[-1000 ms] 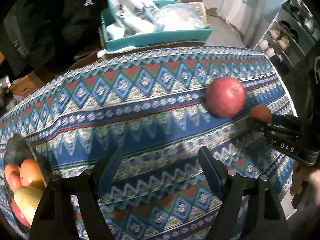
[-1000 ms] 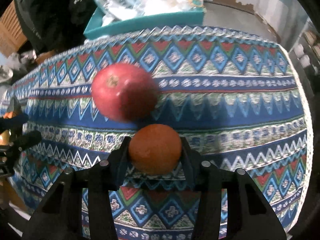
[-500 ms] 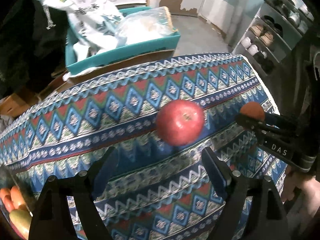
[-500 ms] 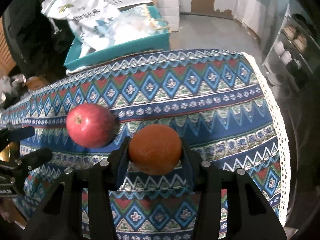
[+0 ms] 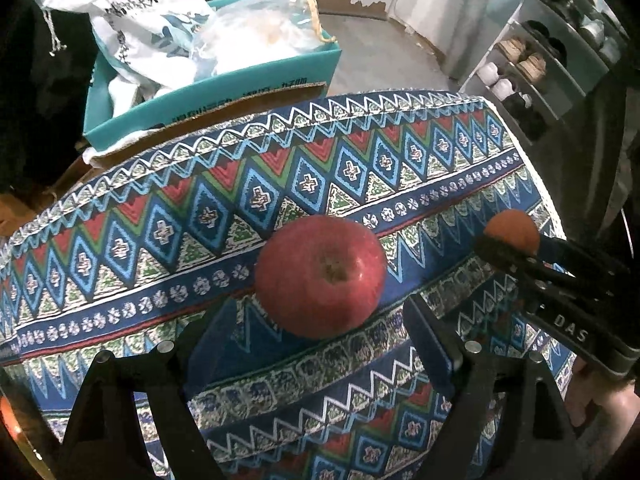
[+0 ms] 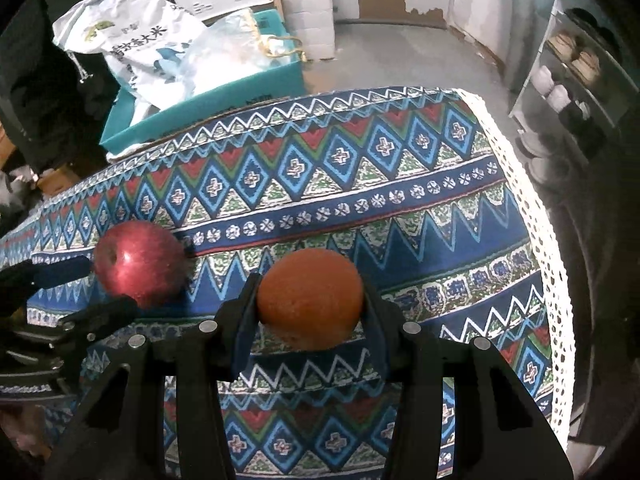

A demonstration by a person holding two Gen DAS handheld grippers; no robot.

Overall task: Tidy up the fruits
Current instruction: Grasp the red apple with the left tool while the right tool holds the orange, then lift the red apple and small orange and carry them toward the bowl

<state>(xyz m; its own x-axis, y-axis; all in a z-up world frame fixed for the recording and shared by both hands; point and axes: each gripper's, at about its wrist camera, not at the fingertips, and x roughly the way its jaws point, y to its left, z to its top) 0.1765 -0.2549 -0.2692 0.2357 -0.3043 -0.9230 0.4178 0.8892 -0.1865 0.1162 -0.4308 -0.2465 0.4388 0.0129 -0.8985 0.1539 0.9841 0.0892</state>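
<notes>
Deep red apple [image 5: 320,276] with a glossy sheen and a brownish dimple, and there's the orange [image 6: 310,298], a dull, dusky orange all over. Under them the worktop cloth [image 5: 280,184] runs in bands: navy and sky-blue diamonds with white crosses, red and green triangles, white zigzags, a navy stripe of small white rosettes, plus a white lace edge. Black grippers both, left gripper [image 5: 316,344] and right gripper [image 6: 310,316]; behind, a teal box [image 5: 224,92] and a white bag [image 5: 140,16] with blue print.

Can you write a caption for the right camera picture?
Right tongs squeeze an orange beside a red apple.
</notes>
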